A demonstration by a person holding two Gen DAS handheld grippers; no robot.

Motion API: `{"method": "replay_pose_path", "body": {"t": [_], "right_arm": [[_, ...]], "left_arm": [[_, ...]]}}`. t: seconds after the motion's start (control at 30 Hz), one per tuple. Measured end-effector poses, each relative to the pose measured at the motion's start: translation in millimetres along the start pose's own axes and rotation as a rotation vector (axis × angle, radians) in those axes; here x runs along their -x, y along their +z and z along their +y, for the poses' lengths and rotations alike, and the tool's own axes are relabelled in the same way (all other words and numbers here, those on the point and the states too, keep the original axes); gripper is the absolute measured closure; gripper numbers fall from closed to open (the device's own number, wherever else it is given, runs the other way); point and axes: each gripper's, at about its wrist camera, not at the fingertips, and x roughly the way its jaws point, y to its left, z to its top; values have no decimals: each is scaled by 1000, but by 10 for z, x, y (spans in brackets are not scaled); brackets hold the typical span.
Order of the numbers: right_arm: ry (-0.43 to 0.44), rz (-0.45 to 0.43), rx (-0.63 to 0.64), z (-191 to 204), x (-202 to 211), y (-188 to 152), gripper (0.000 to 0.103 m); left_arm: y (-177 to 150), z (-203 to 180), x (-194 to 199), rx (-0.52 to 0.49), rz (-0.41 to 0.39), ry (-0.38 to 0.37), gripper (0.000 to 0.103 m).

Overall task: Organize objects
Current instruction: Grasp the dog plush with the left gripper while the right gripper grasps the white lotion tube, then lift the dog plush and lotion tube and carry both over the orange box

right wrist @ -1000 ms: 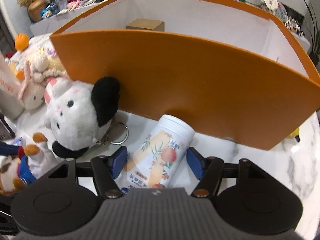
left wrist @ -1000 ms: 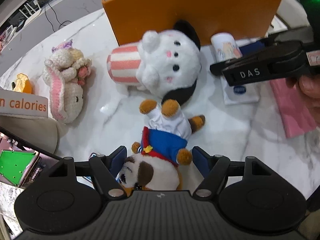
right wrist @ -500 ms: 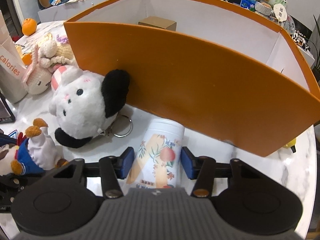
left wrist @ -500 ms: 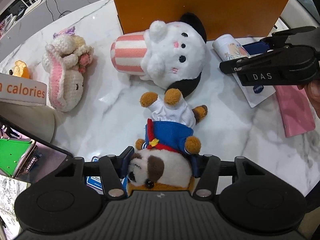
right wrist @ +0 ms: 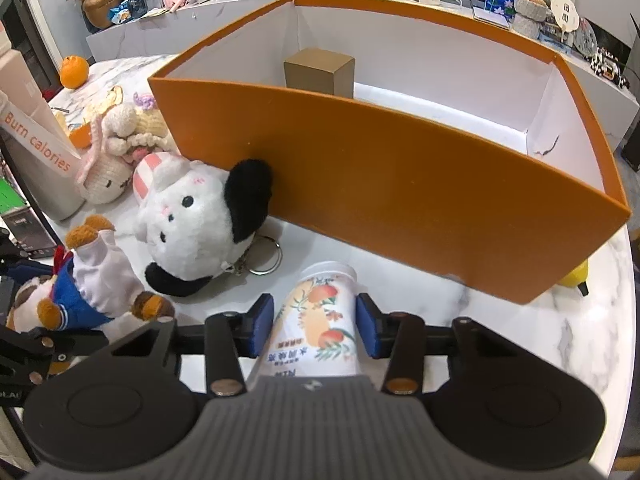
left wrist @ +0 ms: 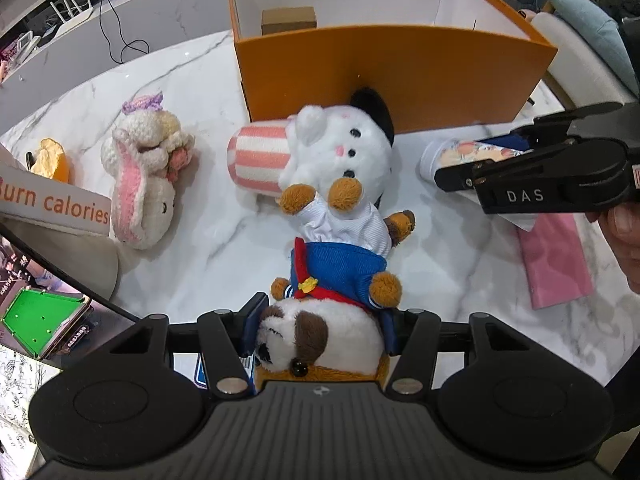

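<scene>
At lower centre of each view a load is already clamped: the left gripper (left wrist: 320, 330) squeezes the dog plush (left wrist: 320, 344) by its head, the right gripper (right wrist: 314, 330) pinches the printed canister (right wrist: 320, 324). Lift both clear of the front wall, then release inside the orange box (right wrist: 400, 200) at upper centre, beside the small brown carton (right wrist: 319, 71); both tools point level toward it

White marble counter (left wrist: 208, 264), crowded with toys.
Bearing an orange box (left wrist: 400, 68), a white plush (left wrist: 340, 160), a crocheted bunny (left wrist: 144, 192), a pink cloth (left wrist: 556, 260), an orange (right wrist: 74, 71).
</scene>
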Motion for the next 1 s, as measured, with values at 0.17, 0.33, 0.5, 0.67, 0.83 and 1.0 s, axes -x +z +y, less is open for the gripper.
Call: {"method": "replay_pose_path", "body": {"t": [0.17,0.33,0.5,0.67,0.83,1.0], "right_arm": [[10,19,-3,-23,26,-33,60],[19,78,25,-6,-94,-87,61],[15,98,38,18,-104,-95,60],[15,106,65,50,-59,-98,47],[-15,139,99,104,-154,-162,46],[-26,135,134,159,-169,-194,55]], "left_arm": [[31,5,-16,4,-6,-6,39],[-2,-27,-77,-11,11,-1,39],[1,-16,-90,-10,9,3,39],[-17,-29,-59,-14,8,5,39],[-31,-34,-39,-17,8,2,39],[-38,-15,-28,-14,3,-2,39]]}}
